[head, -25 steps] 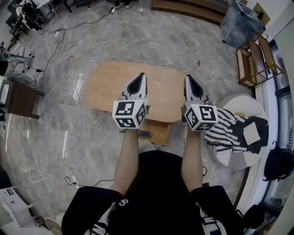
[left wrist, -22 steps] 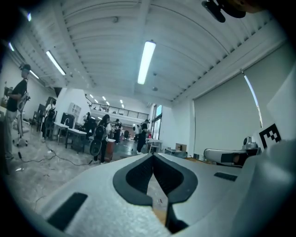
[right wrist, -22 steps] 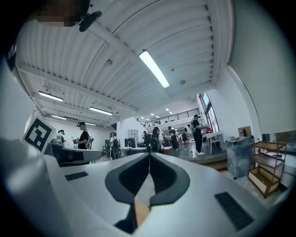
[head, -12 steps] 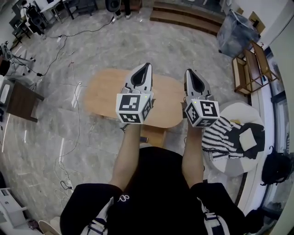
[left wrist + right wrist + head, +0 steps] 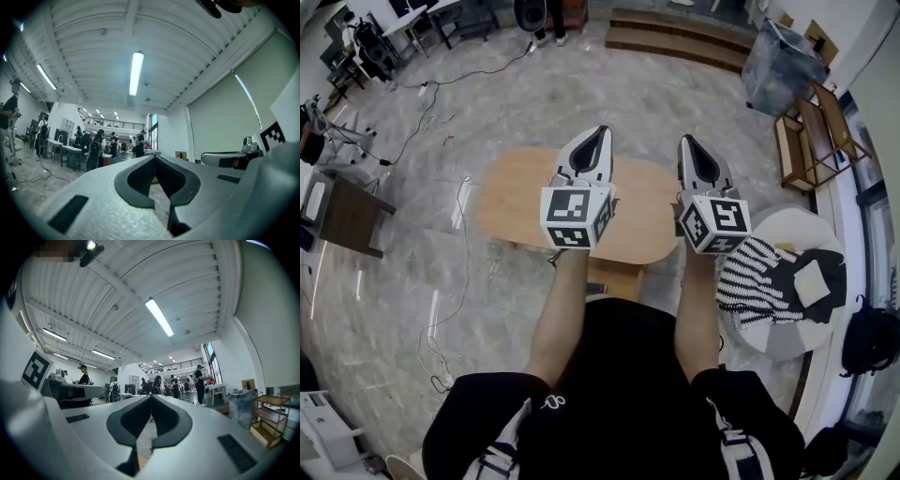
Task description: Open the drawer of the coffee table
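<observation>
Oval light-wood coffee table (image 5: pixel 516 202), drawer (image 5: pixel 623 278) seemingly protruding at near edge

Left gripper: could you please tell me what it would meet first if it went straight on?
Nothing near: the left gripper, shut, points level over the coffee table into open space; depth beyond is unclear.

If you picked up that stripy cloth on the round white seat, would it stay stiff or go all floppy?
Probably floppy: the stripy cloth lies rumpled in folds on the round white seat. Likely light, since it looks thin. It shouldn't roll, being soft and flat.
</observation>
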{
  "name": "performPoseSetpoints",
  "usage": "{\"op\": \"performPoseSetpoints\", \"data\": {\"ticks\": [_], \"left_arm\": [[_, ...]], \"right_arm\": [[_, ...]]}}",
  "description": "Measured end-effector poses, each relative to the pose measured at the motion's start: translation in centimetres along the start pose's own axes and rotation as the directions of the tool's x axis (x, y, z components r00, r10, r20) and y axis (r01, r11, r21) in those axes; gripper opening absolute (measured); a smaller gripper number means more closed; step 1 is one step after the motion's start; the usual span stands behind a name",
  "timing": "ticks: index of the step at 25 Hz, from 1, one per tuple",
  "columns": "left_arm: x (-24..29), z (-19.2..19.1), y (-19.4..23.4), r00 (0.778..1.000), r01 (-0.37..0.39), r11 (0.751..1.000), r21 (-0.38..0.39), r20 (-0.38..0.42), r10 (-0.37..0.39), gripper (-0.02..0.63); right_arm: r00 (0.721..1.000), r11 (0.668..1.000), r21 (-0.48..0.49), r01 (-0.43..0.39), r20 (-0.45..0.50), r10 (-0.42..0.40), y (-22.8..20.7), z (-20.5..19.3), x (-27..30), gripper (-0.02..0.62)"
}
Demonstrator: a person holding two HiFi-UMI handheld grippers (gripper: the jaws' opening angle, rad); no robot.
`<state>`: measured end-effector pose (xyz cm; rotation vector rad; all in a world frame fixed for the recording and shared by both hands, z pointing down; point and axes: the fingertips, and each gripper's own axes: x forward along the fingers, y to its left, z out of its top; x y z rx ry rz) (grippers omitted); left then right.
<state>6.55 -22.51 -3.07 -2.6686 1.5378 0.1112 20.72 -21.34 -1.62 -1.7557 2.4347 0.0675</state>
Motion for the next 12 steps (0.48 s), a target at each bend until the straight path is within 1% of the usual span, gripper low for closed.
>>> {"op": "performPoseSetpoints", "data": {"ticks": [12], "left_arm": [[0.35, -0.83, -0.78, 1.0, 0.011, 1.0, -0.005, -0.006, -0.011, 0.009]], "right_arm": [[1.0, 1.0, -0.008, 0.013, 0.01, -0.012, -0.96, 0.04, -0.42, 0.012]]}}
